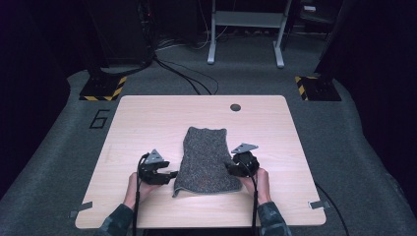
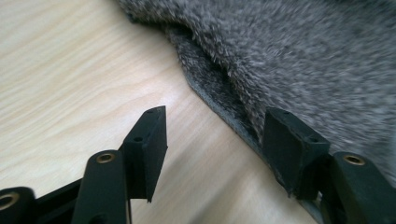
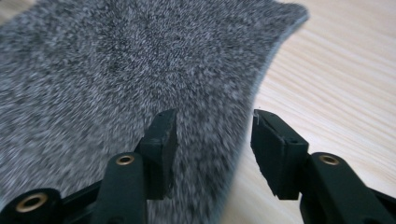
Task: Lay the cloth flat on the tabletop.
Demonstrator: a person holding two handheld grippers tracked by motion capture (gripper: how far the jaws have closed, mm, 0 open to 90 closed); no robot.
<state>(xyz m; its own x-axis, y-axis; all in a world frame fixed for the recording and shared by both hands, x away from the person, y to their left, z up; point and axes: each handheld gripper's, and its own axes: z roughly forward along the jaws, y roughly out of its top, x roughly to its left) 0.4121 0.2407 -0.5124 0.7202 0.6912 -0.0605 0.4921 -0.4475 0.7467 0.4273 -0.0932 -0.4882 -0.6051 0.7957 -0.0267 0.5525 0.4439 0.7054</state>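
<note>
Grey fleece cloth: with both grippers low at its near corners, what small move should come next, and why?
Probably close both on the cloth. The left gripper and right gripper stand with jaws open, each straddling a side edge of it on the table, pads not yet pressing.

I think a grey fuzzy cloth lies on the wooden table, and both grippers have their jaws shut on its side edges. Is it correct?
Not quite. The grey fuzzy cloth does lie on the wooden table, but neither gripper is shut on it. The left gripper and the right gripper stand open at its side edges, as both gripper views show.
</note>
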